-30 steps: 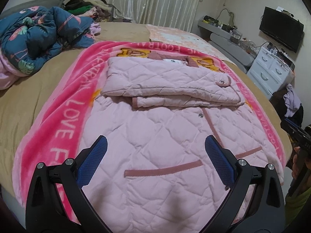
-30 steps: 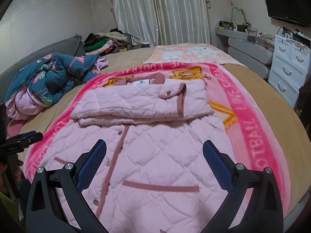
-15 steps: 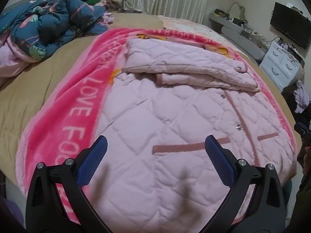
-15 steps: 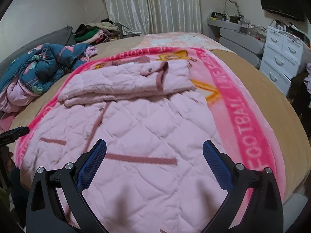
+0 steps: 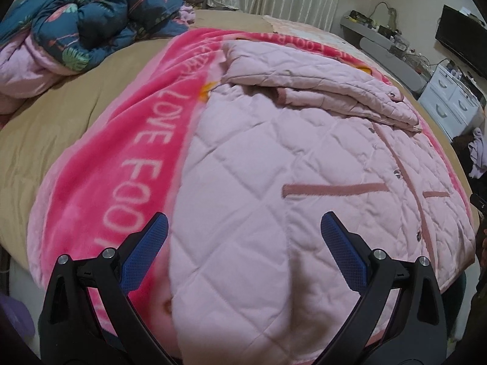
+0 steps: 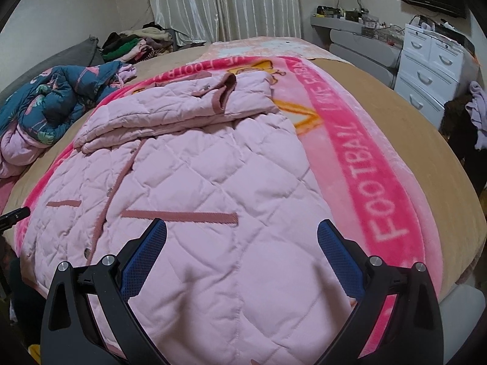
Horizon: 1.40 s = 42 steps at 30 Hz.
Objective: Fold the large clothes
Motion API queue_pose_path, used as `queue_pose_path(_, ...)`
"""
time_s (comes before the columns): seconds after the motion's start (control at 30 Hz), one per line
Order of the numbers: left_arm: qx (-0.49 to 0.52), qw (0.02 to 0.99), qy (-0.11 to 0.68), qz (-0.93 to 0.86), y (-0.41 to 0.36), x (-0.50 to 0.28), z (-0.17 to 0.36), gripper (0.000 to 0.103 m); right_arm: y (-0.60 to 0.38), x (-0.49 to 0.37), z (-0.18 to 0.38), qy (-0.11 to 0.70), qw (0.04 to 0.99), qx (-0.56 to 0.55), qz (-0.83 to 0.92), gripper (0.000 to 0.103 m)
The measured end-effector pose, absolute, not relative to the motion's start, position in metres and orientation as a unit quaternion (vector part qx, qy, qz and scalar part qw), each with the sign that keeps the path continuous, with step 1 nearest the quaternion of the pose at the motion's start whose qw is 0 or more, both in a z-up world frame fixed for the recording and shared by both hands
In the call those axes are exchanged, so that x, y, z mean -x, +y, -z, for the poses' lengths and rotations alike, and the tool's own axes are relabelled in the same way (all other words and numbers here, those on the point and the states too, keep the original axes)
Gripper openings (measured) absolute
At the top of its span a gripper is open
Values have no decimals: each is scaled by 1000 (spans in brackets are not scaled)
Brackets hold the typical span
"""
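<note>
both hand-held grippers, left and right, hang wide open over the pink quilted coat.

Quilted pink coat, matt cloth stitched in diamonds with darker velvety trim, lies on a fluffy plush blanket toward the bed's near edge. Left gripper and right gripper: matt black plastic, blue textured pads, shiny metal screws.

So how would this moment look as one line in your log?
step: reach for hem | coat: flat on blanket, sleeves folded across chest | left gripper: open, over hem | right gripper: open, over hem
</note>
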<state>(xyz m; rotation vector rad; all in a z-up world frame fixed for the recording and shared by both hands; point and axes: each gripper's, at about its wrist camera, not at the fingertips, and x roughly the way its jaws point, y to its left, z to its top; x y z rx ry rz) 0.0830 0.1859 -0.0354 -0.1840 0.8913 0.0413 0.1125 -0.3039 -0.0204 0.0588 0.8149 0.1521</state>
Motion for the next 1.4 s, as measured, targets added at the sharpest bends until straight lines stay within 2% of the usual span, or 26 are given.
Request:
queue_pose_path(0.67,115,868,482,13,187,-41,69,94,-323,-98,31,410,908,-35,-77,99)
queue_pose_path(1.03,179,838,514,38,194,-25,95,94,-339,-76,37,426,902,-21,-71,99)
queue_pose_path(1.2,171,843,508,54,183,-28,91,88,-347,-66,45,452,887,-24,-87,99)
queue_pose_path(1.4,179,843,502,67,179,-40,90,86,-357,-54,59,490,865,-35,-103,99)
